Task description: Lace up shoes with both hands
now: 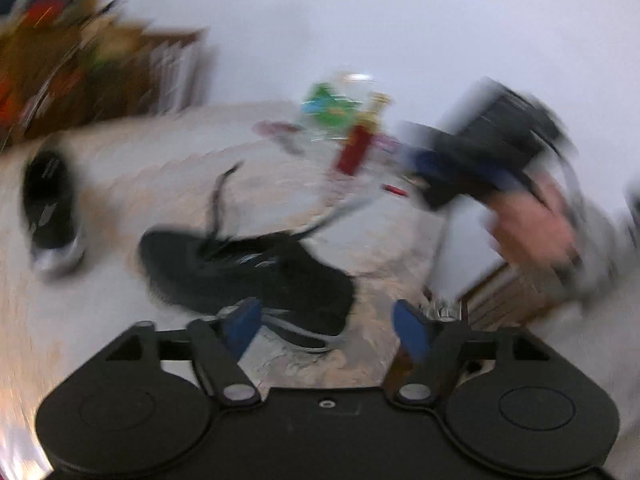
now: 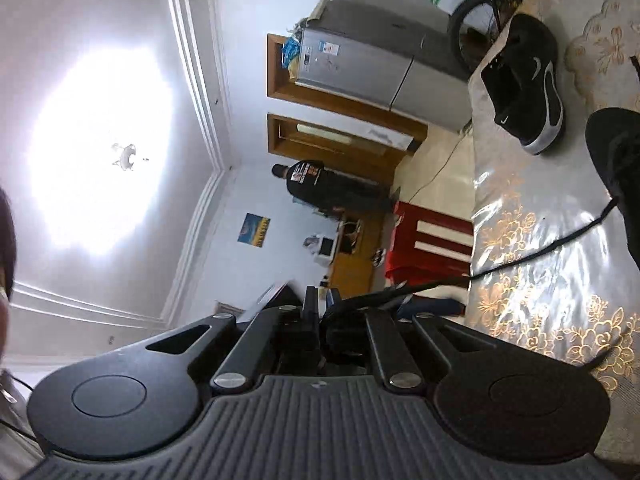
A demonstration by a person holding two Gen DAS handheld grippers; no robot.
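A black shoe [image 1: 248, 272] lies on the floral tablecloth just beyond my left gripper [image 1: 326, 328], which is open with nothing between its blue pads [image 1: 240, 324]. A lace [image 1: 336, 214] stretches from this shoe up to the right gripper [image 1: 424, 188], held by a hand [image 1: 532, 224]; this view is blurred. In the right wrist view the right gripper [image 2: 322, 300] is shut on the black lace [image 2: 520, 256], which runs taut to the shoe [image 2: 616, 160] at the right edge. A second black shoe [image 1: 50, 208] with a silver sole [image 2: 524, 84] lies apart.
The table [image 2: 540, 300] carries a glossy gold-flowered cloth. Blurred bottles and packets [image 1: 352, 128] stand at its far side. Beyond the table edge are a red cabinet [image 2: 432, 236], a silver fridge [image 2: 360, 64] and a person in black [image 2: 316, 184].
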